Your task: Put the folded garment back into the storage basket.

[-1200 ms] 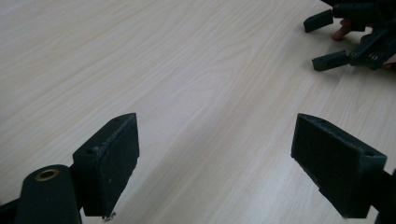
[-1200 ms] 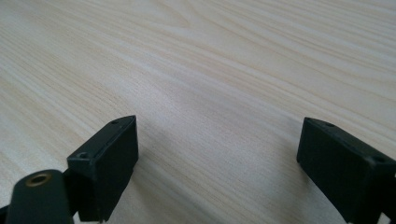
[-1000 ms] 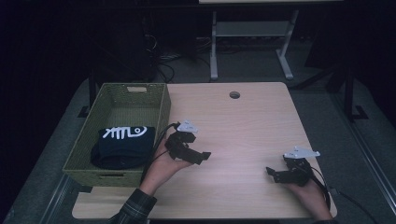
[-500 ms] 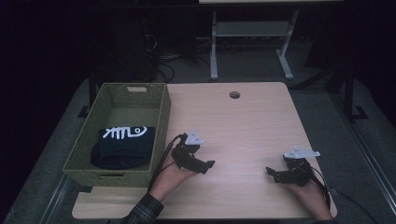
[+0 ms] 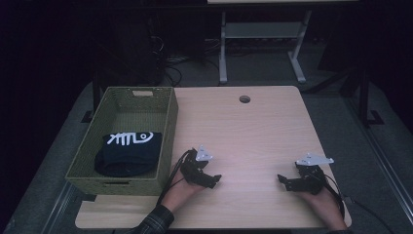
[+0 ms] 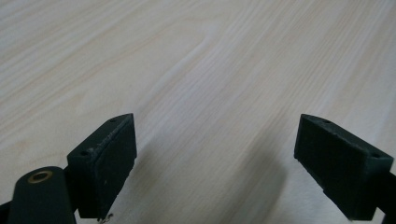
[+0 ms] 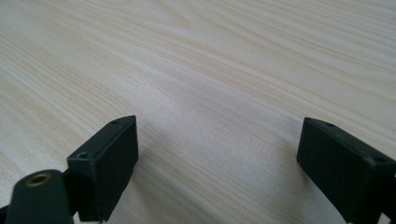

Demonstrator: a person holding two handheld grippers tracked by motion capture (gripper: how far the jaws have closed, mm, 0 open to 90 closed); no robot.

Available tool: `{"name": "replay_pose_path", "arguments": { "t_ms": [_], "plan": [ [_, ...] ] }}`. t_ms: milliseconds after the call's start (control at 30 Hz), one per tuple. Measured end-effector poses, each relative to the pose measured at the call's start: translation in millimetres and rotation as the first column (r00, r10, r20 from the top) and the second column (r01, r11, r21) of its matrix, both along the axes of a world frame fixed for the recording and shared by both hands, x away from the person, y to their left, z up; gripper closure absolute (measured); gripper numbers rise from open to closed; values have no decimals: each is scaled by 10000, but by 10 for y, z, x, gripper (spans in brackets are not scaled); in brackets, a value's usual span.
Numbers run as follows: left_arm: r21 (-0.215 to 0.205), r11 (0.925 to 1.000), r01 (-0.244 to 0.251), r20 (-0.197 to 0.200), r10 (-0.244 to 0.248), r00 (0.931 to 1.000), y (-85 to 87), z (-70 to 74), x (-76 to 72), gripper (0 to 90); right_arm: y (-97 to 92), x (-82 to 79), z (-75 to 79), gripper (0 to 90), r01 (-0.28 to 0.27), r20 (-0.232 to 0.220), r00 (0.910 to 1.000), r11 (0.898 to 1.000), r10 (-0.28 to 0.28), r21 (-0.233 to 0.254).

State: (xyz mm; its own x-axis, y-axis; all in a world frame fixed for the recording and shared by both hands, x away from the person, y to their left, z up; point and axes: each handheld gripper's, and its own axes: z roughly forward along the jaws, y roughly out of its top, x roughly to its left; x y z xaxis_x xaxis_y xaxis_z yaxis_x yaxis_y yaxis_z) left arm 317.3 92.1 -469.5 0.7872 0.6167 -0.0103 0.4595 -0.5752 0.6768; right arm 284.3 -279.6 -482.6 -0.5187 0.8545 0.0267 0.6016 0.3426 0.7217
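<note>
A folded black garment with a white print lies in the olive woven basket at the table's left. My left gripper rests low over the pale wood table, just right of the basket's near corner, jaws open and empty. In the left gripper view its jaws stand wide apart over bare wood. My right gripper sits near the front right of the table, also open with nothing between its jaws.
A round cable hole marks the table's far middle. The basket's right wall stands close to my left hand. Behind the table are a white metal frame and cables on the dark floor.
My left gripper has come down and toward the table's front edge, ending close to the wood. The right gripper has stayed where it was.
</note>
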Motion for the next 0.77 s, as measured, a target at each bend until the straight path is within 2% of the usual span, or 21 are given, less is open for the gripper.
{"name": "replay_pose_path", "arguments": {
  "t_ms": [33,233,767],
  "plan": [
    [90,10000,8,56,-8,10000,-1,-24,1,127,0,0,0,124,-1,-1,10000,10000,1,-1],
    [-358,9993,110,451,-94,9989,36,-88,-3,126,0,0,0,123,-1,0,10000,10000,1,-1],
    [-387,9992,110,476,-92,9988,36,-91,-3,127,-2,0,0,124,-19,8,10000,10000,19,-20]
  ]
}}
